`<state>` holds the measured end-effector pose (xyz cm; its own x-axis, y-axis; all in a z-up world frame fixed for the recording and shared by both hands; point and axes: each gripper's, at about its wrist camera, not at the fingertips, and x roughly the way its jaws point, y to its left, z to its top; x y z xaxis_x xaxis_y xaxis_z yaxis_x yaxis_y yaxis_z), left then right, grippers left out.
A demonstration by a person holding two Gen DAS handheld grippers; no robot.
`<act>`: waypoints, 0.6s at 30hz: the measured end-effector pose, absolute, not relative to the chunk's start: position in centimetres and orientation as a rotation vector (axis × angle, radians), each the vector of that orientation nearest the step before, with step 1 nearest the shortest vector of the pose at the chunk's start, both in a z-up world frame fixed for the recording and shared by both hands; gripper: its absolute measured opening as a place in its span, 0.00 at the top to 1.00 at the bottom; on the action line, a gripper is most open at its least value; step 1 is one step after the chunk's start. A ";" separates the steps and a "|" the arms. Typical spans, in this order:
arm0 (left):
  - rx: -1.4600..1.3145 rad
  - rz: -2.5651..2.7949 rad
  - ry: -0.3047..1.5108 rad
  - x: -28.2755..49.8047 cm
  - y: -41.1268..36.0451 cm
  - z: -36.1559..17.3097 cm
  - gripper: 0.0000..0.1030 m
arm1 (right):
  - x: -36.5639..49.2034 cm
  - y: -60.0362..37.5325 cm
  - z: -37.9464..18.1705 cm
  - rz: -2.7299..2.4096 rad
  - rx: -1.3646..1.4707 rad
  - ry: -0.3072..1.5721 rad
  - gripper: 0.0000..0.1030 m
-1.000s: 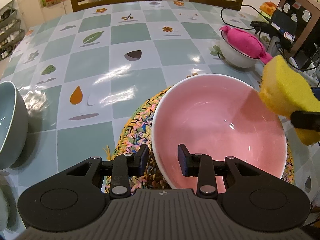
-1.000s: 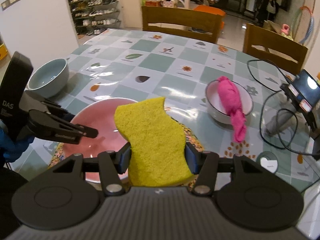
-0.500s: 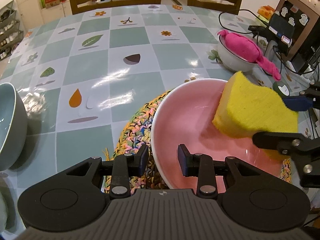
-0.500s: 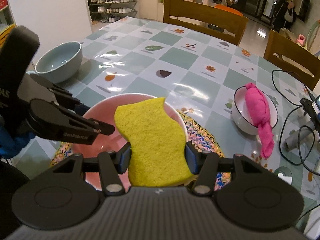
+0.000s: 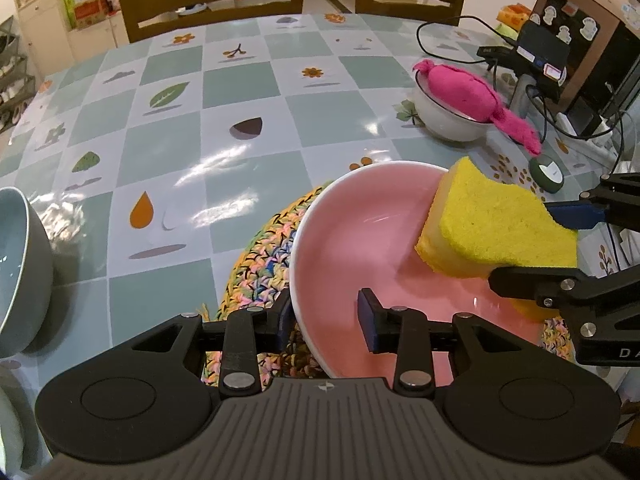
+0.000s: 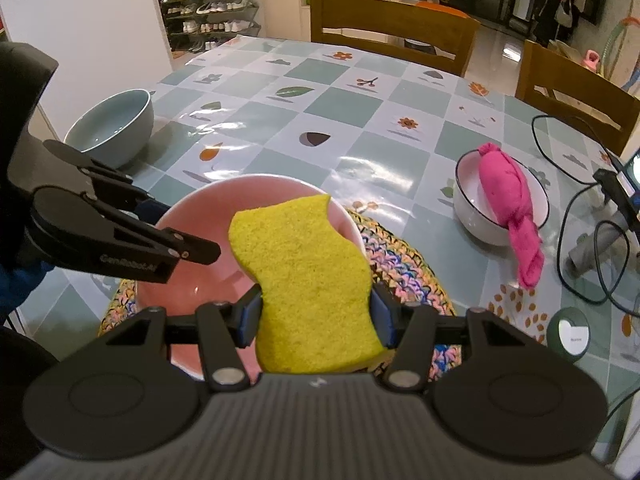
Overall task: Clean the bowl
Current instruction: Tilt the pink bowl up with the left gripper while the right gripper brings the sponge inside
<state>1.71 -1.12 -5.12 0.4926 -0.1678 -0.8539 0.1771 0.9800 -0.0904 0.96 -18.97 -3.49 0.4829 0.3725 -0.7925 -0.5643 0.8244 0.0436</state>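
Now my right gripper (image 6: 316, 320), squeezing the sponge (image 6: 308, 276), has dipped into the pink bowl (image 5: 360, 240) straddled by my loose left gripper (image 5: 324, 320); next I scrub.

table (image 6: 360, 128): checkered cloth | chairs (image 6: 392, 28): two wooden, far side | shoe rack (image 6: 208, 20): by wall

Ahead of your left claw (image 5: 324, 322), black with blue pads, sits a bowl (image 5: 360, 220) pink inside with a white rim, on a mat (image 5: 260, 260) braided in yellow, pink, blue and green. Your right claw (image 6: 316, 318) frames a yellow sponge (image 6: 308, 276). Beyond both, the tablecloth (image 5: 180, 148) shows green and white checks with leaf, flower and drop motifs. Right of the claws: a white bowl (image 6: 476, 216) with a dark rim and a magenta cloth (image 6: 508, 196). Left: a grey-blue bowl (image 6: 116, 128).
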 end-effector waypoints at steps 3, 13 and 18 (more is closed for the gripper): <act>0.012 -0.215 1.028 1.6 -1.3 -4.7 0.64 | 0.7 -19.4 -3.7 0.567 -0.222 0.904 0.46; 0.023 -0.235 0.993 1.6 -2.1 -3.4 0.64 | -0.1 -20.6 -4.5 0.535 -0.195 0.906 0.46; 0.042 -0.251 0.989 1.8 -2.8 -3.2 0.58 | -0.7 -21.0 -5.2 0.513 -0.189 0.910 0.46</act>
